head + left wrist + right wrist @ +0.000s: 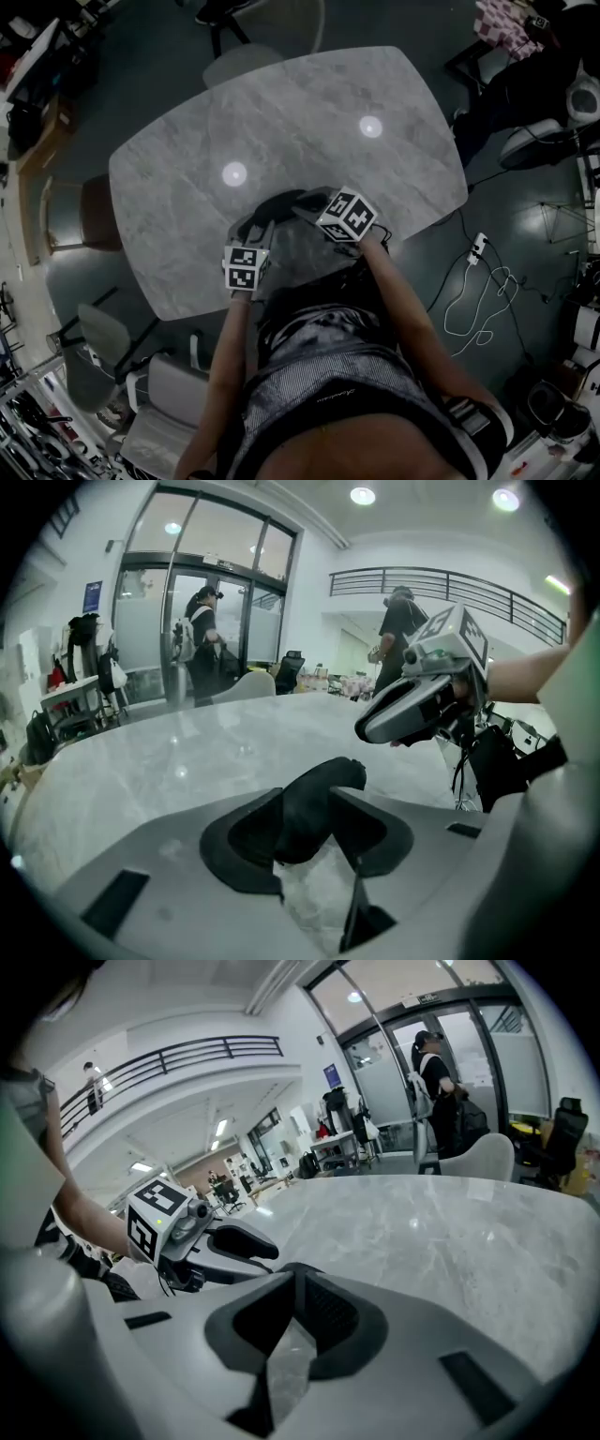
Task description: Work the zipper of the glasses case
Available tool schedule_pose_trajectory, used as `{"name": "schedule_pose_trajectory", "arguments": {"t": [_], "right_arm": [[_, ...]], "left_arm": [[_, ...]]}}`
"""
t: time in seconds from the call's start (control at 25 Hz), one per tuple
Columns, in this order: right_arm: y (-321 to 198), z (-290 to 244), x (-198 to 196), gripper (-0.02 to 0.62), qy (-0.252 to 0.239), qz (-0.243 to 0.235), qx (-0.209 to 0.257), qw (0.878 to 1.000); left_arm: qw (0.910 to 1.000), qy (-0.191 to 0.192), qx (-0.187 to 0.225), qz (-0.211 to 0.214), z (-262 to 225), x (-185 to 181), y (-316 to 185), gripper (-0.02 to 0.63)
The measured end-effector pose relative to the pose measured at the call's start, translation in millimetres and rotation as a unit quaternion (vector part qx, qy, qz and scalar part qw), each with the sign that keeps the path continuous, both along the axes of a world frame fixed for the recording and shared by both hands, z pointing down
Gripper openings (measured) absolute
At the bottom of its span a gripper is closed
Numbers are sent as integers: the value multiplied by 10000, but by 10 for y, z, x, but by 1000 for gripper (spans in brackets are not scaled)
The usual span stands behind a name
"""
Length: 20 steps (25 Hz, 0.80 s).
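A black glasses case [281, 204] lies on the grey marble table [178, 197] near its front edge. In the left gripper view the case [328, 775] sticks up between the pads of my left gripper [305, 799], which press on it from both sides. My left gripper [261, 230] reaches the case from the near left. My right gripper [305, 208] comes in from the right. Its jaws are shut tip to tip [298, 1274], and nothing shows between them. Seen from the left gripper, the right gripper [364, 731] hovers just above the case's far end, not visibly touching it.
Chairs stand round the table, at the far side [239, 61], the left [89, 211] and the near left [103, 342]. White cables and a power strip [478, 248] lie on the floor to the right. People stand by the glass doors [202, 635].
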State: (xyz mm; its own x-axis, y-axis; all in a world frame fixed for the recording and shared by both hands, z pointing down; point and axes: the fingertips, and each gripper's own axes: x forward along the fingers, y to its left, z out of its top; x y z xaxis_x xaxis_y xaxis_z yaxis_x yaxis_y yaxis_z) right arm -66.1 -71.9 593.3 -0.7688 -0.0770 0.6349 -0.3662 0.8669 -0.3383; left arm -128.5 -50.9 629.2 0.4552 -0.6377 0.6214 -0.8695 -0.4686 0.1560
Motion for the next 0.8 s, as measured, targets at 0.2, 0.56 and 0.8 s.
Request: {"name": "schedule_pose_trajectory", "arguments": {"t": [0.2, 0.56, 0.8], "right_arm": [[33, -160, -52, 63, -312, -193, 159, 9992], [-54, -627, -84, 63, -947, -57, 942, 9910], [-132, -1154, -92, 61, -1338, 12, 1713, 9761]], "left_arm": [[9992, -8, 395, 2, -200, 117, -54, 55], [9961, 146, 794, -343, -586, 225, -146, 6], [9877, 232, 1419, -607, -1127, 276, -286, 6]]}}
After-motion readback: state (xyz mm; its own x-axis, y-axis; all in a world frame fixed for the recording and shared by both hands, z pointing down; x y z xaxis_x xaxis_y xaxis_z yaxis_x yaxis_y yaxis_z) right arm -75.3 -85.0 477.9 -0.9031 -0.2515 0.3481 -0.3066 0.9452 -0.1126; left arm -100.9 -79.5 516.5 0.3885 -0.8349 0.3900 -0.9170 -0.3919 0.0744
